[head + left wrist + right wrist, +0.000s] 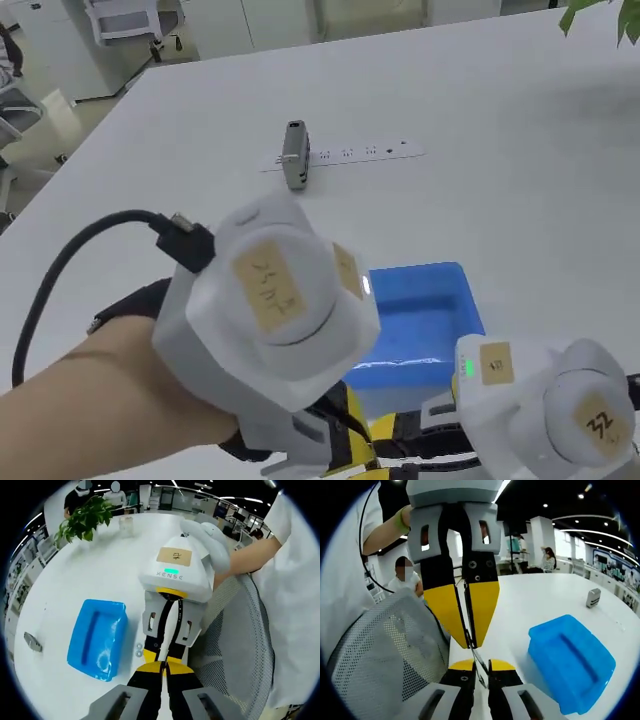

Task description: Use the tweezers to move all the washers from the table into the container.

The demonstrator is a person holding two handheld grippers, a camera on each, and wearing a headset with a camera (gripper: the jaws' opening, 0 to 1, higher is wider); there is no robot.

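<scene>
Shows left tongs (469, 643) and right tongs (481, 668) both pinching thin metal tweezers (477, 656). Places two small silver washers (138, 645) just beside them, near rectangular blue plastic container (97, 637). Risks twisting or dropping tweezers through uneven release.

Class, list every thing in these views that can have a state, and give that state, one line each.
left gripper: shut on the tweezers
right gripper: shut on the tweezers
tweezers: gripped by both grippers at once
washers: two, lying flat on the table beside the container, not in it
container: upright, open-topped, no washers seen inside
</scene>
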